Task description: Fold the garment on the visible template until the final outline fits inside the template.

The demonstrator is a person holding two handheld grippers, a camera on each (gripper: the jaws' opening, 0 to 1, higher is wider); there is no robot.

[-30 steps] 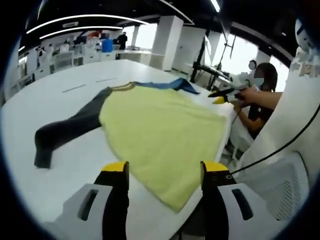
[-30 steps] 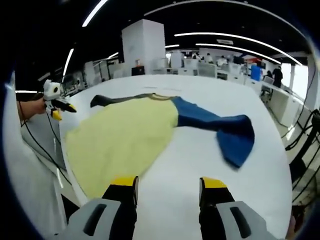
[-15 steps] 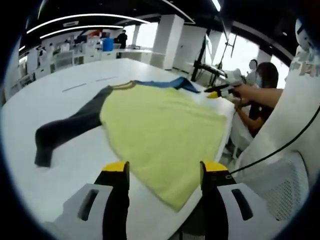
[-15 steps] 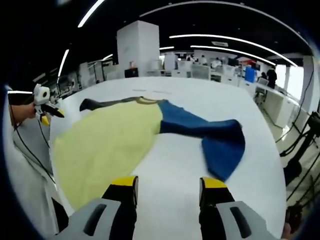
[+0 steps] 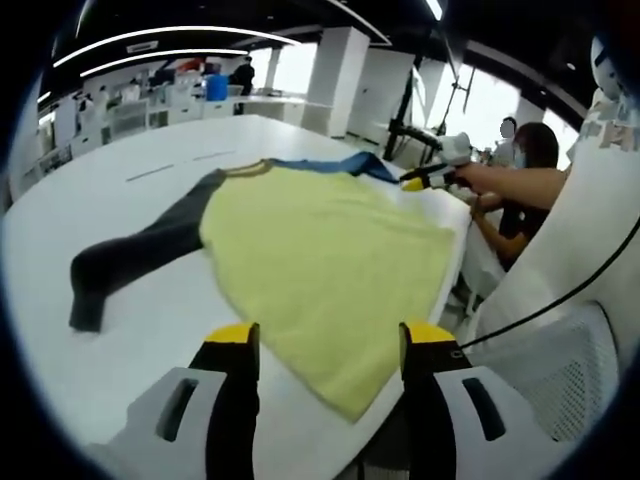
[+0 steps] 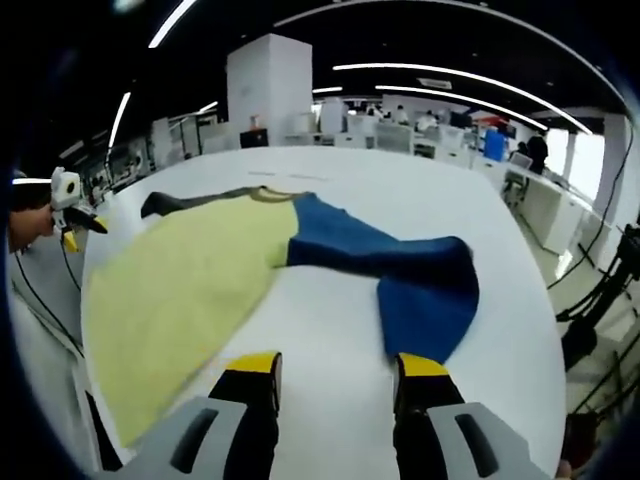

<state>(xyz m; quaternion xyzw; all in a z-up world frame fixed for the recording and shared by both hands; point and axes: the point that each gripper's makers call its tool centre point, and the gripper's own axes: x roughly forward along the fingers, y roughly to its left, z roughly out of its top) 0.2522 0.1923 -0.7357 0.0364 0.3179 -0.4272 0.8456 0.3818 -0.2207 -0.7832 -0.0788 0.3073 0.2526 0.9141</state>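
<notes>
The yellow knit garment with one grey and one blue sleeve [image 5: 320, 260] is lying spread flat on the white bench [image 6: 330, 340], nothing folded yet. Left tongs [image 5: 320, 345] and right tongs [image 6: 335, 368] are hovering wide, holding nothing.

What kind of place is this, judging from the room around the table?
Probably a large open-plan office or lab hall. Long ceiling light strips run overhead, rows of desks stand behind the big white table, and a white pillar rises nearby.
</notes>
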